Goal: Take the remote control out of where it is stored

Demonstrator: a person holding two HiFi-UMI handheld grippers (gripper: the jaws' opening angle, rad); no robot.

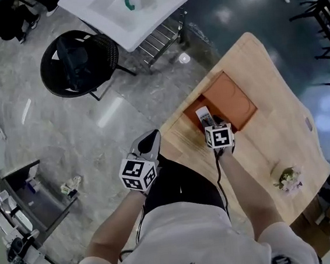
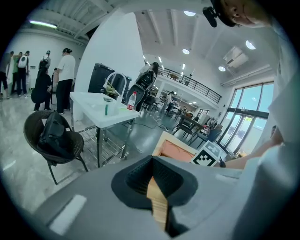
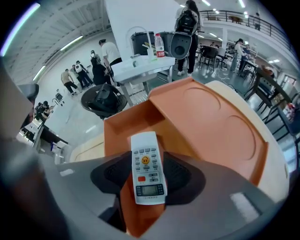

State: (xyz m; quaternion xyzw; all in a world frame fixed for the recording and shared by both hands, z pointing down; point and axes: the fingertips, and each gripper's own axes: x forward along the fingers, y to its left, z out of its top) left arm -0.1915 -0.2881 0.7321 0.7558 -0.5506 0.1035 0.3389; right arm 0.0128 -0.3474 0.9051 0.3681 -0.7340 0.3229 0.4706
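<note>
one remote control (image 3: 148,165) between right hand-held gripper (image 3: 149,177) jaws, in orange tray (image 3: 211,123)

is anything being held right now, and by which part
Nothing is held: right gripper jaws stand open around the display end of the white rectangular remote control.
</note>
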